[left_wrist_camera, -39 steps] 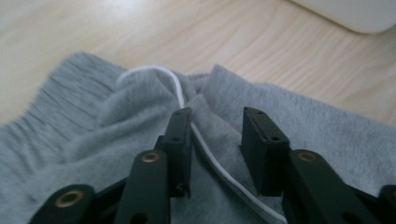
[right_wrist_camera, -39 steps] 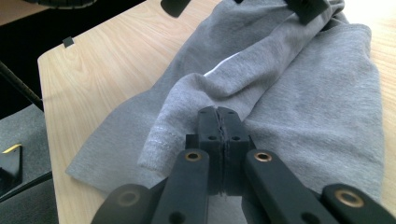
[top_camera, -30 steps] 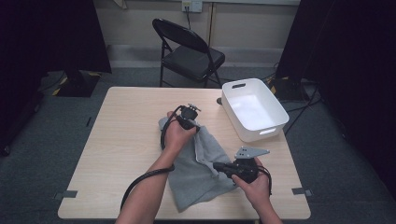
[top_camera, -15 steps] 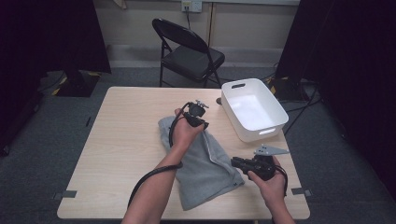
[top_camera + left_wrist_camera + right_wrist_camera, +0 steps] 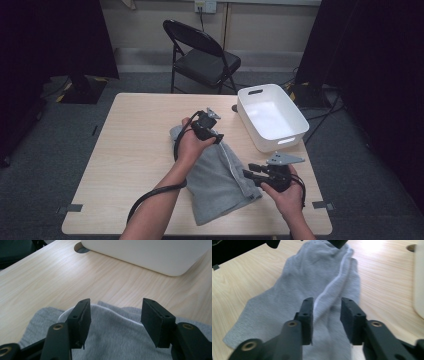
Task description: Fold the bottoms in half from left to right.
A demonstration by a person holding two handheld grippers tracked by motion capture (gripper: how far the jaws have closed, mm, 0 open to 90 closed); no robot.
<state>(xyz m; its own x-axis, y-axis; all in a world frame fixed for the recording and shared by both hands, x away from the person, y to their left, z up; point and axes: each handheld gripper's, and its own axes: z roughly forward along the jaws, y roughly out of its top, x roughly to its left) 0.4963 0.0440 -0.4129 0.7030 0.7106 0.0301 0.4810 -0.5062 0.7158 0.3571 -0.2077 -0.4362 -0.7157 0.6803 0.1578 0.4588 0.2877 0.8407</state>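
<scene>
The right gripper (image 5: 248,174) has moved outward along the grey cloth (image 5: 220,175), the left gripper (image 5: 218,138) toward its far end; both jaws stand open, holding nothing.

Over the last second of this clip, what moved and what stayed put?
The grey cloth now lies drawn out longer, toward the white bin. The left gripper went from the table's middle toward the bin and hangs open over the cloth's far end. The right gripper slid toward the table's right edge, then back slightly, jaws open astride the cloth's white-edged fold. The bin, table and folding chair stayed put.
</scene>
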